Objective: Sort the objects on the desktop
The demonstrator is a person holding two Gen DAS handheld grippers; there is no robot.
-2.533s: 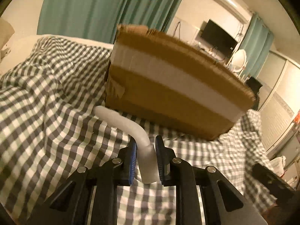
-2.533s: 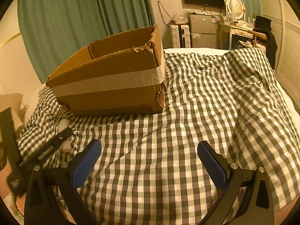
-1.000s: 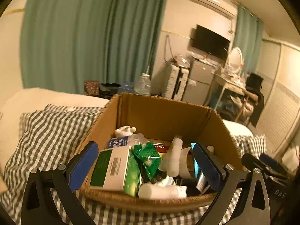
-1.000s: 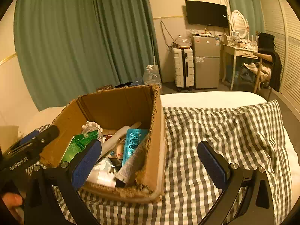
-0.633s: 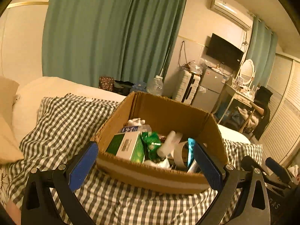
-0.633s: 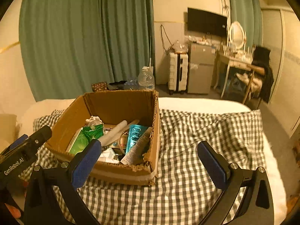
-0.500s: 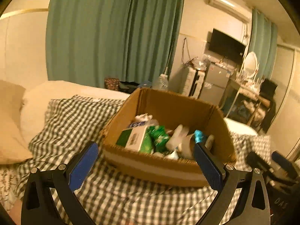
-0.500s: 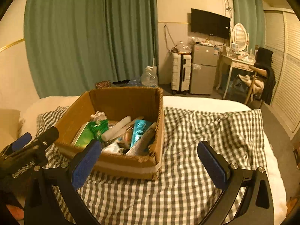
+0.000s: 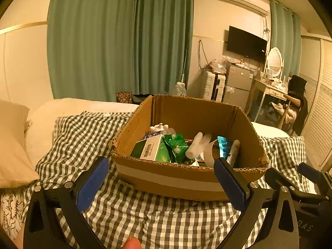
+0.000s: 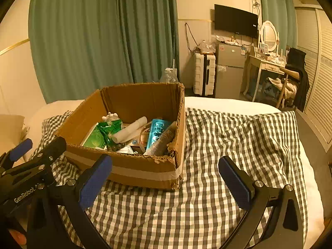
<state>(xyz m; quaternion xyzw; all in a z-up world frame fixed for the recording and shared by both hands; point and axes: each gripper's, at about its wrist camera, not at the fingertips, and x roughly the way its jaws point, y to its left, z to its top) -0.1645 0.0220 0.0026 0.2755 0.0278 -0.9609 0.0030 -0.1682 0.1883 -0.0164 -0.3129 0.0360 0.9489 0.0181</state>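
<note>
While both grippers hang above the checked cloth (image 10: 217, 145) with nothing in them, the left gripper (image 9: 161, 178) has its jaws wide apart facing the near wall of the box (image 9: 166, 178), and the right gripper (image 10: 166, 178) is just as wide apart, with the box ahead to its left. The open cardboard box sits on the cloth and holds the sorted things: a green carton (image 9: 151, 148), a green packet (image 9: 176, 145), a white tube (image 10: 129, 131), a blue blister pack (image 10: 156, 131) and a grey tube (image 10: 164, 140) leaning in its right corner.
</note>
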